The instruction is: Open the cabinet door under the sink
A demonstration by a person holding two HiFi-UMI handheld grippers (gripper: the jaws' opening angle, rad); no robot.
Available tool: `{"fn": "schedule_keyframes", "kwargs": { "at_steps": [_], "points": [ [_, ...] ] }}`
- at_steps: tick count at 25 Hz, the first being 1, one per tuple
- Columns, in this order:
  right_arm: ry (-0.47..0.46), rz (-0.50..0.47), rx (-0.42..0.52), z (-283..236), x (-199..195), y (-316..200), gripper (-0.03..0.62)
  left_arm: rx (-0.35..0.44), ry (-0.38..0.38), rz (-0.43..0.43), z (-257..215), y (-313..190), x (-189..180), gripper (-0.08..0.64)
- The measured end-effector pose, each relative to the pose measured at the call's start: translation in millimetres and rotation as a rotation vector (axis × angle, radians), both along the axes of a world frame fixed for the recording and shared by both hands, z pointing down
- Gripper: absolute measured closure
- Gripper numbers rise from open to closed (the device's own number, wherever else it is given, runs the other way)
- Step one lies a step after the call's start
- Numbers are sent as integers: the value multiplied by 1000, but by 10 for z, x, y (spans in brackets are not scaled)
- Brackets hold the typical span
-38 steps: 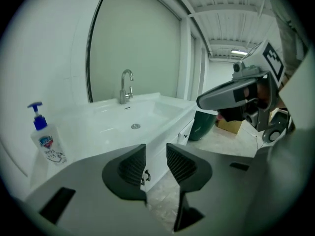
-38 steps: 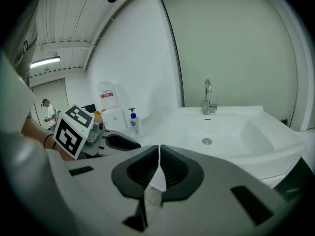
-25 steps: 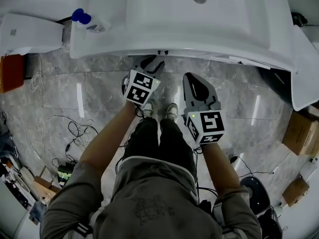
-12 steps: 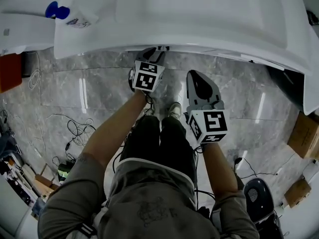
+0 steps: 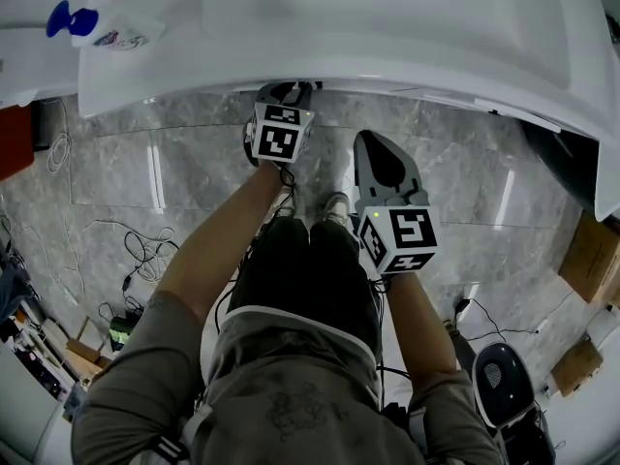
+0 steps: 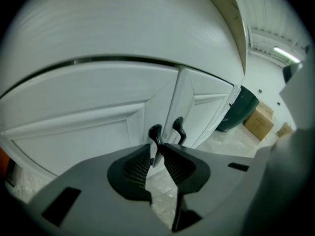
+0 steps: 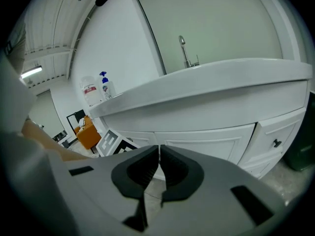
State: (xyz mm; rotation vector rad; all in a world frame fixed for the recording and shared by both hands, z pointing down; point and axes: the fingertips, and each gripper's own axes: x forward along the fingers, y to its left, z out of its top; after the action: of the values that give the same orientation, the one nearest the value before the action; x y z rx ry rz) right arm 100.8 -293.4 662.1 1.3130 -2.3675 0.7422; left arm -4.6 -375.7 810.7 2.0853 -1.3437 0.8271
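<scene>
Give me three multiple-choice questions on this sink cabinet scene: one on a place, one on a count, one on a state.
1. Where is the left gripper working?
A. At a door handle under the sink
B. On the faucet
C. On the soap bottle

2. How many black handles sit where the two doors meet?
A. One
B. Two
C. Four

3. The cabinet doors are:
A. Shut
B. Wide open
C. Taken off

Answers:
1 A: the left gripper has its jaws, which have just been closing, pinched on the left handle.
2 B: the left handle and the right handle stand side by side.
3 A: the cabinet doors lie flush, with only a thin seam between them.
</scene>
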Motion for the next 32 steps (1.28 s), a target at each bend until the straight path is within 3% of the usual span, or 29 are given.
{"fn": "schedule_keyframes", "kwargs": {
  "at_steps": [2, 8, 16, 23, 32],
  "points": [
    [-1, 8, -25, 61, 24, 48, 561, 6, -30, 20, 1, 13, 9, 498],
    [7, 1, -68, 154, 21, 183, 561, 36, -56, 66, -16, 85, 30, 508],
    [10, -69, -91, 129, -161, 424, 561, 75, -23, 127, -40, 541, 18, 508],
    [1, -90, -178, 325, -306, 755, 561, 162, -34, 268, -85, 1078, -91, 509],
    [54, -174, -215, 448, -599, 1204, 561, 185, 17, 255, -82, 1676, -339, 509]
  ]
}}
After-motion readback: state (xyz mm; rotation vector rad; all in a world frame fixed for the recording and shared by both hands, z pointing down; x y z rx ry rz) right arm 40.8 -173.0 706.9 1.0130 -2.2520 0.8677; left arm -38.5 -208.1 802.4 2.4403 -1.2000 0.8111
